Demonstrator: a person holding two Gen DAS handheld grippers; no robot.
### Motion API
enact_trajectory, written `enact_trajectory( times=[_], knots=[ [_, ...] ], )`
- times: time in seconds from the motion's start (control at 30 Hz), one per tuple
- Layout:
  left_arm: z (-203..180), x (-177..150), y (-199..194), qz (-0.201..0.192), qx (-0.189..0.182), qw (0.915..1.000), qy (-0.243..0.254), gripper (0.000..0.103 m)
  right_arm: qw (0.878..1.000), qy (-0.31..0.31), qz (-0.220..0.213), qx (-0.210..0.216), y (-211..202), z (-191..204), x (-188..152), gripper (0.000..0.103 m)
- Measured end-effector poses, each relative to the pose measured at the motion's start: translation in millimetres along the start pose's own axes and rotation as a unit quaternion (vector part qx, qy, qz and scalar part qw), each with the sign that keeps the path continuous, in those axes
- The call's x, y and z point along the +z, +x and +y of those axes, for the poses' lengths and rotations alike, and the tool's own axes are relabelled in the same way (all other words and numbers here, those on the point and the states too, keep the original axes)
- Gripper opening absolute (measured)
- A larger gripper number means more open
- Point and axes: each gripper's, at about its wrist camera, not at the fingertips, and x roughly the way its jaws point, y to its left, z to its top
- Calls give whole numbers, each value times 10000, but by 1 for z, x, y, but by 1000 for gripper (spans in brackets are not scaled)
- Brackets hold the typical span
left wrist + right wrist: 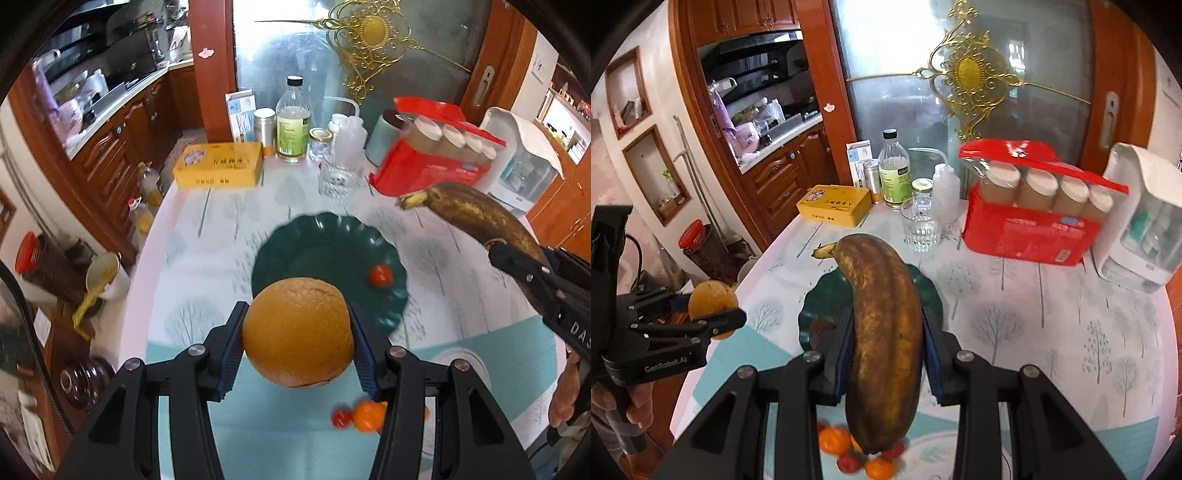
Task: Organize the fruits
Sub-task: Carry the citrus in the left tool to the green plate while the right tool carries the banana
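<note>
Two grippers: the left gripper (297, 334) clamps one orange (298, 332), at six o'clock in its own view, and the right gripper (888, 354) clamps one browned banana (884, 332).

One dark green plate (291, 240) sits mid-table, with one small red tomato (380, 276) on it toward three o'clock.

Loose fruit at six o'clock on the table (1052, 314): two small tangerines show clearly, one (834, 440) and another (879, 469), a third hides behind the banana; two small red fruits, one (848, 462) and one (894, 451).

At twelve o'clock stand one yellow box (834, 205), one drinking glass (921, 225), one glass bottle (894, 170), one squeeze bottle (945, 184), and one red pack (1030, 221) showing four white-capped jars.
</note>
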Motion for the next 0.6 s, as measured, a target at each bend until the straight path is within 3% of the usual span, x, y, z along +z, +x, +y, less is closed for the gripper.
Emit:
enact_trajectory(
  times=[0.27,0.6],
  knots=[
    [18,43,89,219,-102,9997,-33,51,9975,444,556,-55,87,-1,3,34],
    [14,39,191,831,-387,9958,-29,51,9886,978,1145,60,174,-10,-42,34]
  ],
)
